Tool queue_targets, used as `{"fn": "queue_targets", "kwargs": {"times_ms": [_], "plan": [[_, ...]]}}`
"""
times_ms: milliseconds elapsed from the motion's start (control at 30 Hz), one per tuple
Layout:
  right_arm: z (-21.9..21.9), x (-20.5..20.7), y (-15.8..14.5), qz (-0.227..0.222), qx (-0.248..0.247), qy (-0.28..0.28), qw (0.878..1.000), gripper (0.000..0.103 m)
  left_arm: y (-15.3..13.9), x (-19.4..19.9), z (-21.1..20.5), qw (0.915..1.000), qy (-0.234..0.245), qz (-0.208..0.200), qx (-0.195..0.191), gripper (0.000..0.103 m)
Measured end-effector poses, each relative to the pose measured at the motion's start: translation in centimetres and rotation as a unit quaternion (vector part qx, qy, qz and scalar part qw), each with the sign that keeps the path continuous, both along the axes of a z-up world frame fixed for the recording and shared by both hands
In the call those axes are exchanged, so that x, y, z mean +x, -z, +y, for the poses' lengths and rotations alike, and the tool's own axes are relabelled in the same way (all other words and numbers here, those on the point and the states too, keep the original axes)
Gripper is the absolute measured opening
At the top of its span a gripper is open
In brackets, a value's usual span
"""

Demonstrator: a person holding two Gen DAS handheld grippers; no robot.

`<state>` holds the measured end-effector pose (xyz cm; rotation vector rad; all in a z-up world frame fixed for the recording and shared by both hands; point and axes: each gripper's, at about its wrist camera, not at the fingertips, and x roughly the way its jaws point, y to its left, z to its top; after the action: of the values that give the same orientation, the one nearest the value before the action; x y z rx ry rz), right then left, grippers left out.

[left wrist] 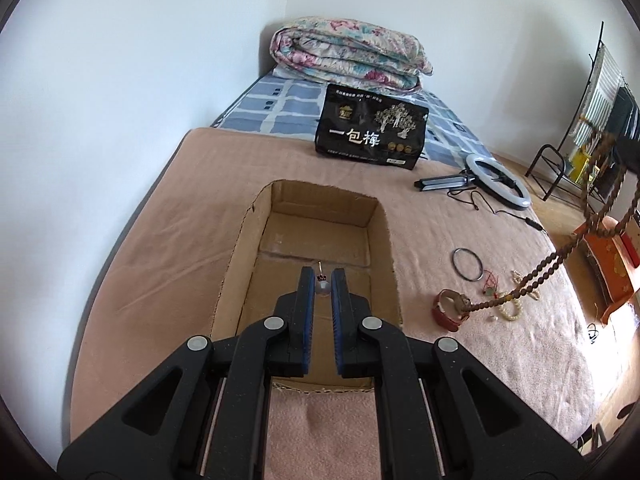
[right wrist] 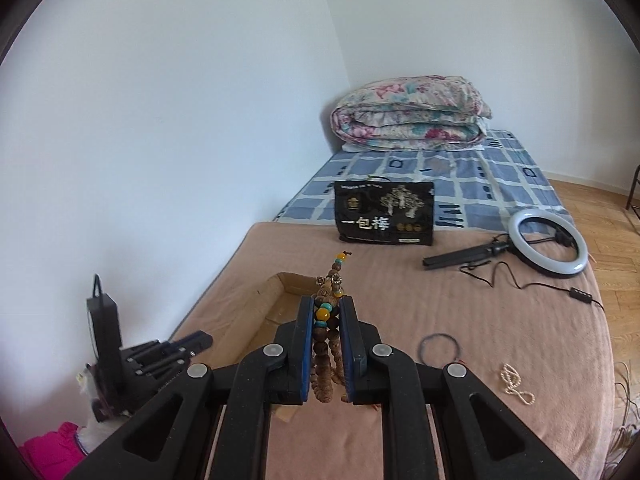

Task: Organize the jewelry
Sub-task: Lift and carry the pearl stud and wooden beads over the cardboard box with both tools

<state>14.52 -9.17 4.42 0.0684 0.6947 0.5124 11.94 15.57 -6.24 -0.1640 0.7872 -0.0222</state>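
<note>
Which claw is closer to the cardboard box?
Left. The left claw is right above the cardboard box, pinching an earring; the right claw holds brown beads beside it.

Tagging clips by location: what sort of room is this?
Likely a bedroom: a bed against the wall, with a folded quilt at its far end, and a wood floor beside it.

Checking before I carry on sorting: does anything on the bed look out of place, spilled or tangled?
Nothing looks damaged or spilled. The long brown bead strand clamped in the right gripper trails down among the loose pieces, near the red-strapped watch and cream beads; it could snag them. The cardboard box looks empty.
</note>
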Motion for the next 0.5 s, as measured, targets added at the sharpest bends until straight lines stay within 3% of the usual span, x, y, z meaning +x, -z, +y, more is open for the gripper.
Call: {"fn": "queue_targets", "kwargs": {"times_ms": [500], "plan": [[8.1, 2.3, -0.8, -0.011, 0.01, -0.049, 0.999, 0.01, 2.7, 1.4, 2.7, 0.9993, -0.011, 0.03, -0.018, 0.006]]}}
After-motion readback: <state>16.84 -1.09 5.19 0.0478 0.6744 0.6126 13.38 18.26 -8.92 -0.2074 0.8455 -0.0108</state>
